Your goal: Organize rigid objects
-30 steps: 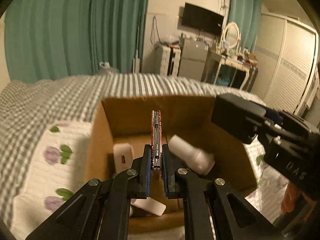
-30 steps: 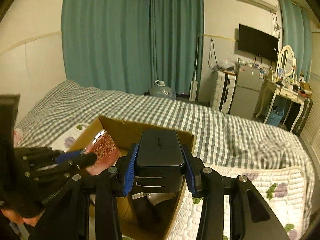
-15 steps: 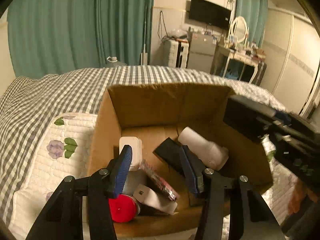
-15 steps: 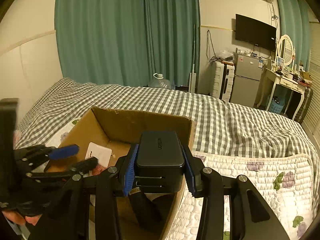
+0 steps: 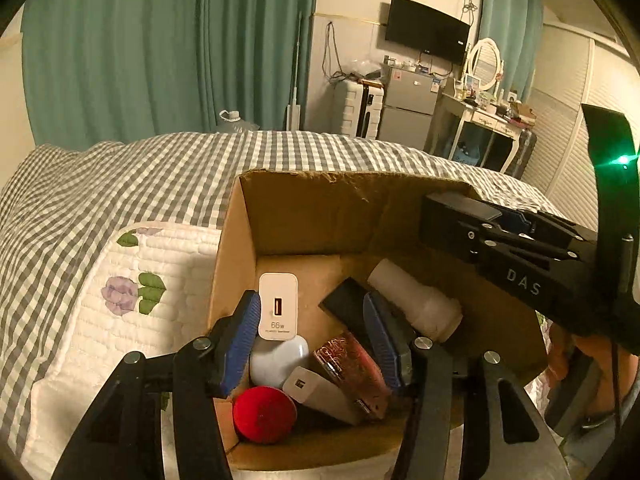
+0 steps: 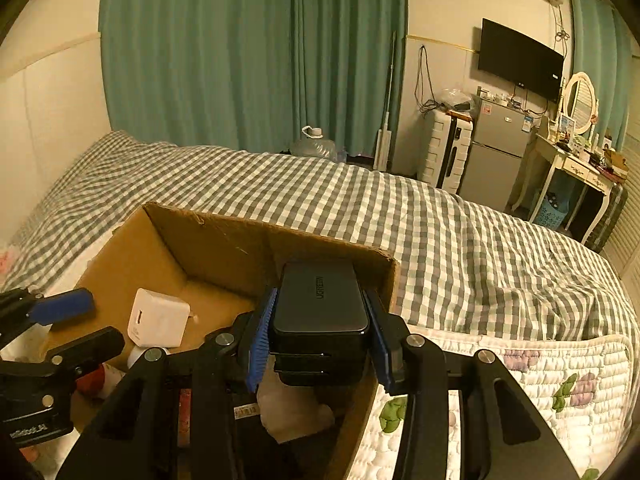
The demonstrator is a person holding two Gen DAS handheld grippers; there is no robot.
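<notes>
Currently both grippers sit over an open cardboard box [image 5: 304, 208] resting on a bed with a grey checked cover [image 5: 120, 176] and a white quilted floral blanket [image 5: 132, 300].

Left gripper [image 5: 314, 340]: blue-padded fingers [image 5: 240, 336] spread wide, nothing between them. It hangs above the near end of the box. Seen from the right wrist camera, the same left gripper [image 6: 76, 324] shows at the lower left, jaws apart.

Right gripper [image 6: 320, 340]: pinching a black rectangular charger block [image 6: 320, 304] with faint lettering on its top face, blue pads pressed against both long sides. The block is held above the box's right side, close to the far right corner, not resting on anything inside. From the left wrist camera the right gripper body, marked "DAS", crosses the box's right wall with that same dark block [image 5: 456, 216] at its tip.

Box contents, left wrist view:
- white 66W charger [image 5: 278, 306] lying flat near the left wall
- pale blue rounded case [image 5: 276, 362] just below it, touching
- red ball [image 5: 264, 414] at the near edge
- small white adapter [image 5: 320, 398] beside the ball
- reddish patterned flat item [image 5: 352, 368] leaning on the adapter
- black flat item [image 5: 346, 306] toward the middle
- white bottle [image 5: 412, 300] lying on its side at the right.

A teal curtain [image 6: 248, 60] hangs behind the bed.
</notes>
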